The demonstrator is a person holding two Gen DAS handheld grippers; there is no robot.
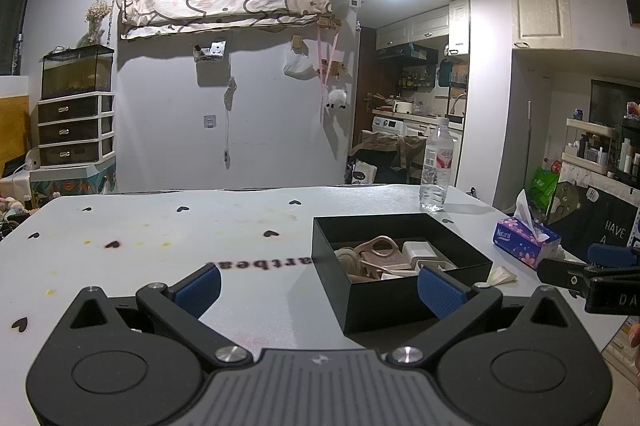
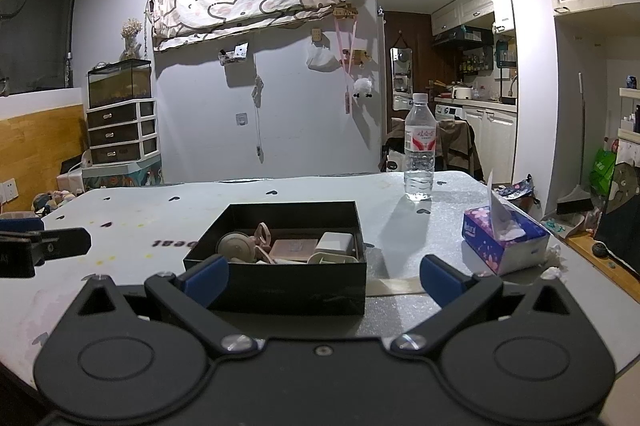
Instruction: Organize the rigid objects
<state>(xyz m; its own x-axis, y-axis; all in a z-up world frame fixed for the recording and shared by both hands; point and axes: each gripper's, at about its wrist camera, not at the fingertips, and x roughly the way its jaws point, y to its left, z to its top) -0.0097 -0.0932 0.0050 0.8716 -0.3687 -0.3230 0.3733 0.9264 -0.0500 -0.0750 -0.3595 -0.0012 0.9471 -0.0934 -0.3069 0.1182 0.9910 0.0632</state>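
A black open box (image 1: 384, 300) (image 2: 288, 286) stands on the white table (image 1: 160, 226) (image 2: 160, 209). It holds several small items: a pink round piece (image 2: 236, 246), a pink flat box (image 2: 294, 248) and a white charger block (image 1: 418, 250) (image 2: 336, 242). My left gripper (image 1: 320, 286) is open and empty, low over the table, its right finger at the box's near right side. My right gripper (image 2: 322, 278) is open and empty, with the box's near wall between its fingers. Each gripper shows at the edge of the other's view.
A clear water bottle (image 1: 436, 165) (image 2: 419, 149) stands at the table's far right. A purple tissue box (image 1: 526, 240) (image 2: 502, 238) lies to the right of the black box, with crumpled tissue (image 1: 500, 276) near it. The table's right edge is close by.
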